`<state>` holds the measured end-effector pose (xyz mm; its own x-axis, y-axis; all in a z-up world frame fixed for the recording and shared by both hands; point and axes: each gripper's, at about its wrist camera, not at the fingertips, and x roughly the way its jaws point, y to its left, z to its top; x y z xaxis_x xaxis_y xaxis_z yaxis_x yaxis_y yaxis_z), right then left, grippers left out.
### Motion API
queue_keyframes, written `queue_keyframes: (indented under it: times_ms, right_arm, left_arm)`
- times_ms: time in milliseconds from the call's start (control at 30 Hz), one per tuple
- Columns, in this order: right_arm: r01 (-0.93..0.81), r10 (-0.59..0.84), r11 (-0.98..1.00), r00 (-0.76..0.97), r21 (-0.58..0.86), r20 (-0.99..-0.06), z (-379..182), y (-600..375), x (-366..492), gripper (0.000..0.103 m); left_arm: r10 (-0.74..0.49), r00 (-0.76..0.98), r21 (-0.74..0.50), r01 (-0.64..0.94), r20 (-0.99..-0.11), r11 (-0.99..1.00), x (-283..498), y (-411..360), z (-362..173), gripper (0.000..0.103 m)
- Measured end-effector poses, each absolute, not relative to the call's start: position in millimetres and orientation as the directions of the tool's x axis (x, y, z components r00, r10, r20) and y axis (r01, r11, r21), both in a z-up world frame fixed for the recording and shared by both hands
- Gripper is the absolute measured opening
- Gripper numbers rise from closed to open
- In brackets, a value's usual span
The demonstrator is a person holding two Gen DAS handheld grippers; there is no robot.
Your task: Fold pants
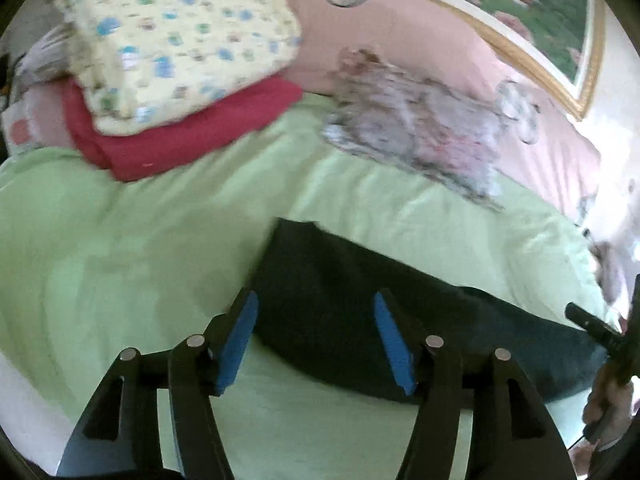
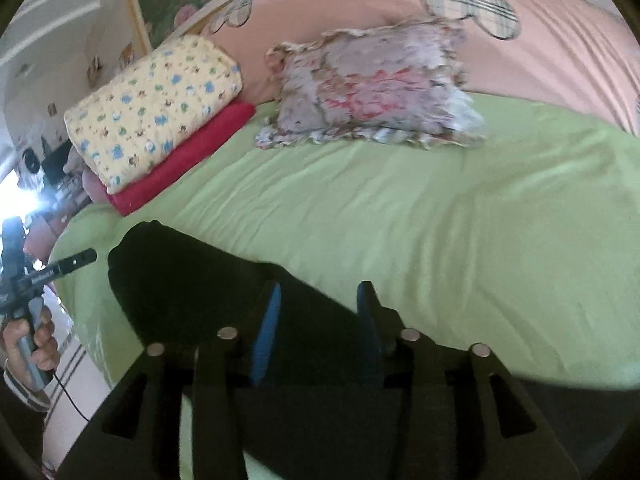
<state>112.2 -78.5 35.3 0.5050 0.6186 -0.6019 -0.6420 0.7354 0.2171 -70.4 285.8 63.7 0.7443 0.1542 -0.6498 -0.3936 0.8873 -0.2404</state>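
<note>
Both tongs, left [image 1: 316, 336] and right [image 2: 318, 328], gape released above dark folded pants [image 1: 360, 320] on green bedsheet [image 1: 140, 248].

Light: bright daylight, window glare [image 2: 24, 200] blown out at left.
Blur: floral pillow [image 1: 416, 136] smeared.
Edges: fisheye bending, dark corners.

One pair of dark pants [image 2: 192, 280] lies on one green bed [image 2: 440, 220]. One frilled floral pillow [image 2: 372, 88], one yellow printed quilt [image 2: 156, 112] and one red folded blanket [image 2: 188, 160]. Two hand-held grippers: left hand-held gripper [image 1: 316, 336], right hand-held gripper [image 2: 320, 328].
</note>
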Motion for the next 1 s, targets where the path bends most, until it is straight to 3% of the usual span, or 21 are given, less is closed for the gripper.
queue_keyframes:
  times_ms: [567,1000]
  right_arm:
    - [-0.435,0.546,0.836,0.590,0.335,-0.595,17.3,-213.5,75.6,0.043]
    - [-0.263,0.465,0.880,0.649,0.396,-0.602,-1.6,-287.9,49.2,0.043]
  left_arm:
    - [-0.167,0.702,-0.271,-0.039,-0.693,0.962,19.4,123.5,54.9,0.066]
    - [-0.285,0.642,-0.226,0.176,-0.711,0.958,51.1,31.9,60.8,0.073]
